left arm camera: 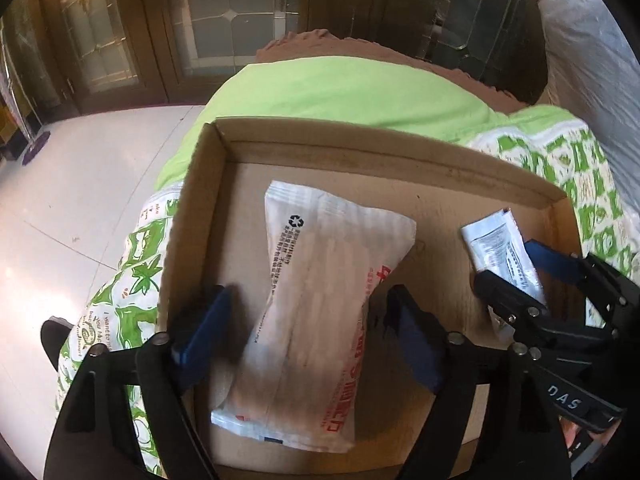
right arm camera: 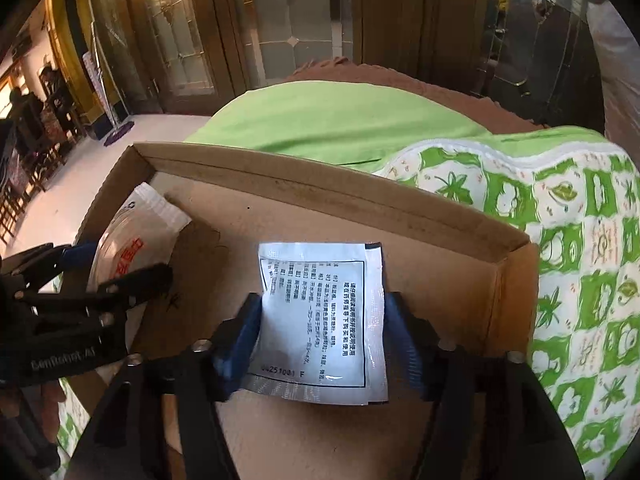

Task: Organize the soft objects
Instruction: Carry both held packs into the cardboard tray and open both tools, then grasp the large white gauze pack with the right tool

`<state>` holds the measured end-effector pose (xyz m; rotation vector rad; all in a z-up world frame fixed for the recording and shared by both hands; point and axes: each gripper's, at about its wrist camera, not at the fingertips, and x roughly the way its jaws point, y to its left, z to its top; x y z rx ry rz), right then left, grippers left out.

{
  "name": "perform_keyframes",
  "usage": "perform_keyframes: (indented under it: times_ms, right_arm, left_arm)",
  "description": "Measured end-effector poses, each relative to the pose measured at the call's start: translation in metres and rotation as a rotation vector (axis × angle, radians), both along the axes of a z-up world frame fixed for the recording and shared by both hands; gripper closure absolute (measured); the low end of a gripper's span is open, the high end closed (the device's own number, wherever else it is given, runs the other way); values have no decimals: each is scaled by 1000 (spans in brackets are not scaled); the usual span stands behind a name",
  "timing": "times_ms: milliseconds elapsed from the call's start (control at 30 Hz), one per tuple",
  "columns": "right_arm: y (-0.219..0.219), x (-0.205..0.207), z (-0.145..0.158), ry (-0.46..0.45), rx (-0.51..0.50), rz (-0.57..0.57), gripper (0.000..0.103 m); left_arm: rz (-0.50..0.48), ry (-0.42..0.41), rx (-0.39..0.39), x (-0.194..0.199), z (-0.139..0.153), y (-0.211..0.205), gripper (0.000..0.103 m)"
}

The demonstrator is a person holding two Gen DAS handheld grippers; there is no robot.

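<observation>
Cardboard tray [left arm camera: 224, 200] on the bed holds both soft packs. Left tongs [left arm camera: 304, 336] pinch the plump white pack [left arm camera: 320, 304] at its waist (it dents, light, slippery film); right tongs [right arm camera: 320, 344] clamp the flat sachet [right arm camera: 320, 320] by its edges.

Bare box floor [right arm camera: 304, 436] between packets; box walls [right arm camera: 320, 196] hem sides.

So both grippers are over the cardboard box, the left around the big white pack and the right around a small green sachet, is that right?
Not quite: the sachet between the right gripper fingers is white with black print, not green, as the right wrist view shows. The rest holds: the left gripper straddles the big white pack in the cardboard box.
</observation>
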<state>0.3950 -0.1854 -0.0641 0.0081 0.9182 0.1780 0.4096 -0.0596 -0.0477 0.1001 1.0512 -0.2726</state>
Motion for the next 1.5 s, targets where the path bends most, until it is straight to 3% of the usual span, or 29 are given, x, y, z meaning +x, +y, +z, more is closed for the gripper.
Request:
perform_keyframes:
  times_ms: [333,600,767,933,1167,1500]
  right_arm:
    - [-14,-28,11,-30,61,-29,20]
    - [-50,-91,35,-22,176,-68,13]
    - [-78,-147,32,40,173,-74,12]
    - [-86,-190,3,145,136,-67,12]
    - [-71,-204,-8,155,78,-22,12]
    - [-82,-221,-13,184,128,-34,12]
  left_arm:
    - [19,8,-10,-19,17,12,21]
    - [45,-68,-34,-104,53,49,21]
    - [134,-19,-77,-180,26,87,21]
    - [174,19,-100,-235,1,108,21]
    - [193,-10,-127,-251,12,122,21]
    - [170,15,-117,-256,1,116,21]
